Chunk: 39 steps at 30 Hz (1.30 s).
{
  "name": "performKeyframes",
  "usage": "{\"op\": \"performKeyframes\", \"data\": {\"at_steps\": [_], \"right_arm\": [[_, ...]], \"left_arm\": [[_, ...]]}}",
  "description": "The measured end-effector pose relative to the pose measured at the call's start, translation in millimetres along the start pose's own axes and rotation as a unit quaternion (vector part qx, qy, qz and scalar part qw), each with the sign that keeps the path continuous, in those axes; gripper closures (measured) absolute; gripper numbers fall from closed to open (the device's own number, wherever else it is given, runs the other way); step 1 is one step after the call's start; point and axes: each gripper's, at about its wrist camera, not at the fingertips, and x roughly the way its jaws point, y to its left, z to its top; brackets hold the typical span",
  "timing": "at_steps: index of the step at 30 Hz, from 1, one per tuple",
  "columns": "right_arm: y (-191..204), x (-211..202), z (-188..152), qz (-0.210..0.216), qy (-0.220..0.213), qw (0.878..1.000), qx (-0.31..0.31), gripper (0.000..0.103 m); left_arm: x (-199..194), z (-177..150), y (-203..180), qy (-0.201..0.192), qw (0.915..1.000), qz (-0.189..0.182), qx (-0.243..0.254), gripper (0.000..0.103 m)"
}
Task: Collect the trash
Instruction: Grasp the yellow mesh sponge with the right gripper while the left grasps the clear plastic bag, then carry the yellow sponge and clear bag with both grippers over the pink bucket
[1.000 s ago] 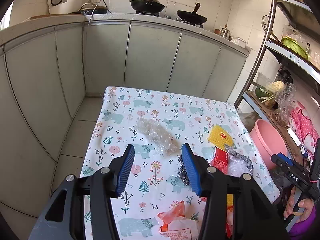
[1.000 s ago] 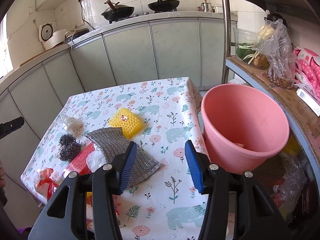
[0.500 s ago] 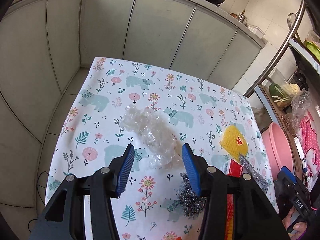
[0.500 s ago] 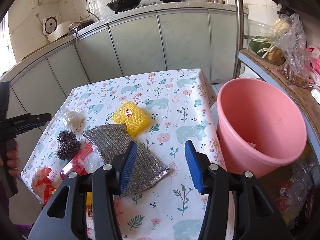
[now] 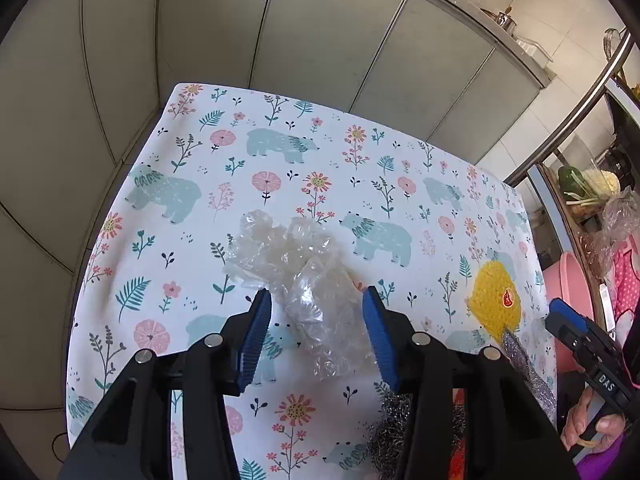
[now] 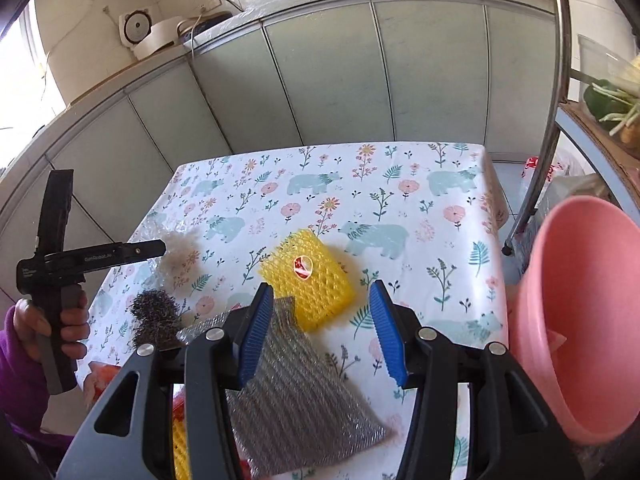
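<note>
On the worktop (image 5: 280,152), covered with a cloth printed with bears and flowers, a crumpled clear plastic wrap (image 5: 304,272) lies between the spread jaws of the left gripper (image 5: 316,312); its blue pads (image 5: 256,336) flank the wrap's near end, but whether they touch it cannot be told. Just right of that gripper sit a steel wool ball (image 5: 390,436) and, farther right, a yellow foam net (image 5: 496,296) with a red sticker. From the right wrist view, the right gripper (image 6: 322,308) hangs with its jaws apart over the near edge of the net (image 6: 308,276) and a grey mesh scourer (image 6: 304,400), gripping nothing. The steel wool (image 6: 154,318) and the wrap (image 6: 172,256) lie to the left, where a hand (image 6: 48,324) in a purple sleeve holds the left gripper's handle. A pink bucket (image 6: 580,320) stands beside the worktop's right edge, off the cloth.
</note>
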Motion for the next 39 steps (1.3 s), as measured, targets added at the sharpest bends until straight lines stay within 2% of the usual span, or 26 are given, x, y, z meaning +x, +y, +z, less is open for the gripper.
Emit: {"op": "performKeyframes", "data": {"at_steps": [4, 11, 12, 13, 15, 16, 18, 27, 39], "right_arm": [[-5, 31, 10, 0.009, 0.033, 0.999, 0.006, 0.052], [-6, 60, 8, 0.012, 0.074, 0.997, -0.005, 0.054], [-4, 62, 7, 0.012, 0.077, 0.997, -0.009, 0.059], [-2, 65, 6, 0.009, 0.080, 0.997, -0.015, 0.069], [0, 66, 5, 0.004, 0.080, 0.997, -0.021, 0.078], [-1, 65, 5, 0.004, 0.077, 0.997, -0.019, 0.087], [-2, 60, 5, 0.008, 0.067, 0.998, -0.012, 0.091], [-9, 0, 9, 0.016, -0.021, 0.999, 0.025, 0.092], [-32, -88, 1, 0.007, -0.136, 0.987, 0.081, 0.092]], "left_arm": [[-4, 1, -3, -0.015, 0.9997, 0.001, 0.018, 0.066], [-17, 2, -8, -0.040, 0.9984, 0.004, 0.041, 0.070], [-20, 2, -9, -0.043, 0.9981, 0.004, 0.043, 0.070], [-23, 2, -9, -0.047, 0.9980, 0.003, 0.043, 0.070], [-30, 2, -9, -0.054, 0.9976, 0.000, 0.043, 0.071], [-34, 2, -10, -0.058, 0.9974, -0.001, 0.043, 0.071], [-42, 1, -12, -0.068, 0.9966, -0.004, 0.047, 0.071], [-95, -2, -28, -0.128, 0.9893, -0.020, 0.067, 0.071], [-141, -16, -104, -0.179, 0.9725, -0.072, 0.130, 0.071]]}}
